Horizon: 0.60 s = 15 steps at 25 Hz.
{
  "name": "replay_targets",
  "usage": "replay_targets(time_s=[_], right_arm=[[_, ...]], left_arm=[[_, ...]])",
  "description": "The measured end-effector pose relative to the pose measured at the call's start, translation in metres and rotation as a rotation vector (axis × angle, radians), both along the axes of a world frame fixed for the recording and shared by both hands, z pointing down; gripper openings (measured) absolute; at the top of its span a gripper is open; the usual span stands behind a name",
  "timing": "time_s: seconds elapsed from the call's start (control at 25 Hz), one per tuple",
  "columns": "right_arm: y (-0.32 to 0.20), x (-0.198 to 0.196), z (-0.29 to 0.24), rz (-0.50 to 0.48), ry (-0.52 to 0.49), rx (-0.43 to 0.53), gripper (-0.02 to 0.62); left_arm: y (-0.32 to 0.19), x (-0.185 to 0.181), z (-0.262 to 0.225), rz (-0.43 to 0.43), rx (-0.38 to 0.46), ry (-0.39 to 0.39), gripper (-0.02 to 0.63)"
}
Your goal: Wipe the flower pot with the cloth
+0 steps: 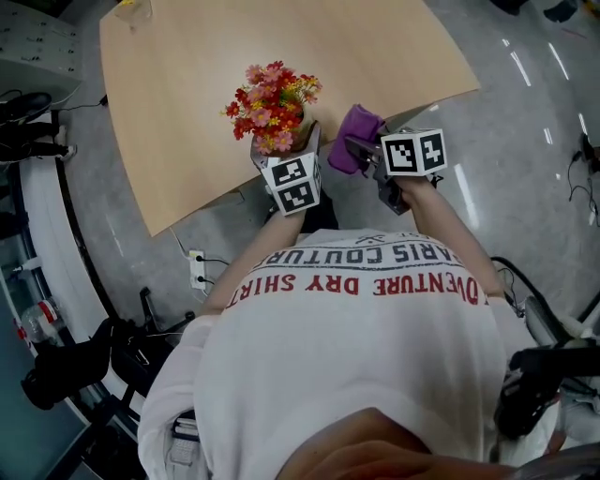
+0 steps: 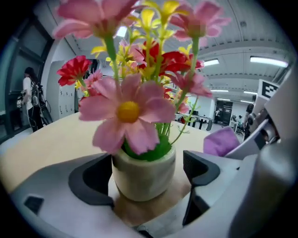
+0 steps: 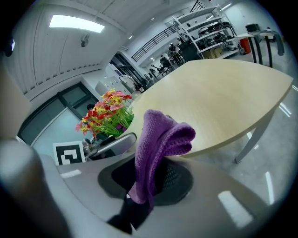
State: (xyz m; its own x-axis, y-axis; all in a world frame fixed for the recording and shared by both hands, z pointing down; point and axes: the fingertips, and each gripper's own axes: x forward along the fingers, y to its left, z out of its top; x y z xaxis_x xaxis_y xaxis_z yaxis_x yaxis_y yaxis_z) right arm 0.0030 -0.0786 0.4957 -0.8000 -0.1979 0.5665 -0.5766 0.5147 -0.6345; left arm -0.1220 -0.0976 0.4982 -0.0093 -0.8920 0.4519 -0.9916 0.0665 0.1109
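Note:
A small pale flower pot (image 2: 142,174) with pink, red and yellow artificial flowers (image 1: 272,105) stands at the near edge of the wooden table (image 1: 187,94). My left gripper (image 2: 148,172) is open around the pot. Its left pad lies against the pot's side, and a narrow gap shows at the right pad. In the head view the blooms hide the pot. My right gripper (image 1: 361,150) is shut on a purple cloth (image 3: 160,137), which stands up folded from between its jaws. It hovers just right of the pot by the table edge, and the cloth (image 2: 222,142) is apart from the pot.
The table stretches away from me, with a small clear container (image 1: 131,11) at its far left corner. Grey floor lies to the right and left. A power strip with cables (image 1: 198,267) sits on the floor at the left. A person (image 2: 31,104) stands far off.

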Motion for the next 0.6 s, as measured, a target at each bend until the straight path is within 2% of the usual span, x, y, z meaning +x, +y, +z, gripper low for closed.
replay_targets(time_s=[0.16, 0.32, 0.44, 0.6], right_arm=[[0.001, 0.011, 0.0, 0.019, 0.004, -0.001, 0.061], [0.0, 0.014, 0.001, 0.022, 0.001, -0.003, 0.061], [-0.003, 0.014, 0.001, 0.015, -0.003, -0.007, 0.061], [-0.006, 0.008, -0.002, -0.002, -0.017, -0.009, 0.061]], left_arm=[[-0.003, -0.005, 0.002, -0.031, -0.016, 0.012, 0.465], [-0.004, -0.008, 0.003, -0.013, -0.014, -0.011, 0.463], [-0.007, -0.007, 0.001, 0.029, -0.002, -0.014, 0.46], [-0.009, -0.006, -0.001, 0.142, 0.004, -0.014, 0.459]])
